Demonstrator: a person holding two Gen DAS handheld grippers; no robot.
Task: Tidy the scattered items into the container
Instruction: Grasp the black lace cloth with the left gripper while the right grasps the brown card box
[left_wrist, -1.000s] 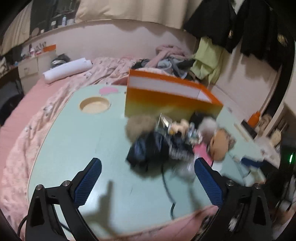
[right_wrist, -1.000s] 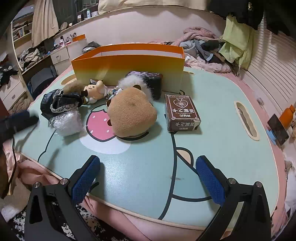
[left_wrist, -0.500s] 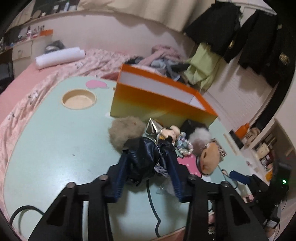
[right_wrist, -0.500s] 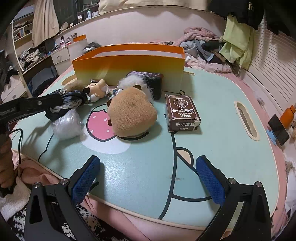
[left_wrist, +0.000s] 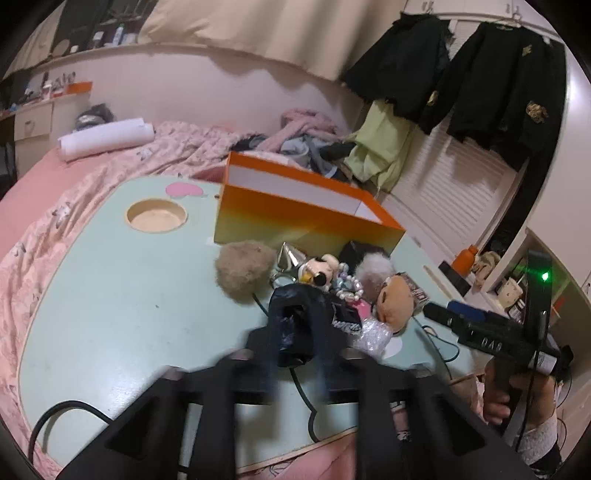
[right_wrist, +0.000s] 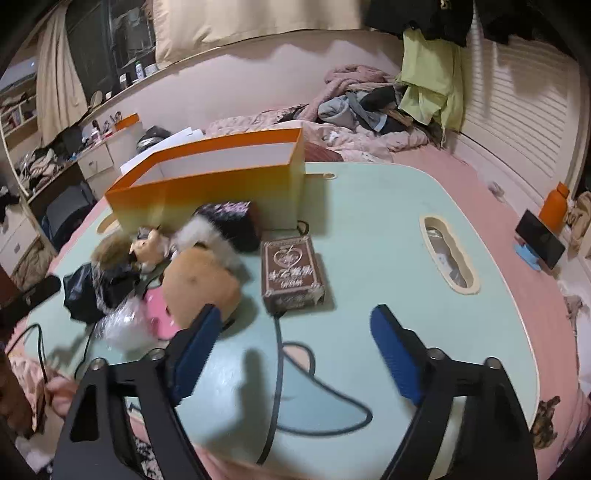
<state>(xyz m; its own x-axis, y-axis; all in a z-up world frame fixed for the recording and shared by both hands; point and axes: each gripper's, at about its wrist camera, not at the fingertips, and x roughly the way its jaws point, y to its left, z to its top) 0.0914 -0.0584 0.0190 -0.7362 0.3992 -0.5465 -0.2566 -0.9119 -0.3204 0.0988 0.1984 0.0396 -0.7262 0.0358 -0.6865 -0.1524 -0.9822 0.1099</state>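
Observation:
My left gripper (left_wrist: 295, 332) has a dark blue pouch (left_wrist: 299, 299) filling the gap between its blurred fingers; the jaws are opening while the pads still touch it. The orange box (left_wrist: 306, 218) stands open behind the pile on the mint table (left_wrist: 110, 295). A beige fluffy ball (left_wrist: 242, 269), a mouse figure (left_wrist: 319, 271), a brown plush (right_wrist: 199, 288) and crumpled clear wrap (right_wrist: 125, 325) lie around the pouch (right_wrist: 92, 291). My right gripper (right_wrist: 295, 317) is open and closing, with nothing between its pads. A brown card box (right_wrist: 291, 273) lies just beyond its tips.
A black cable (left_wrist: 303, 402) runs across the table's front. The table has a round hole (left_wrist: 155, 219) and an oval slot (right_wrist: 448, 254). An orange bottle (right_wrist: 554, 206) and a phone (right_wrist: 539, 240) stand off to the right. Clothes (right_wrist: 369, 99) pile on the bed behind.
My left gripper went from wide open to closed around the dark pouch, then its jaws widened a little. The right gripper moved closer to the brown card box and its jaws narrowed.

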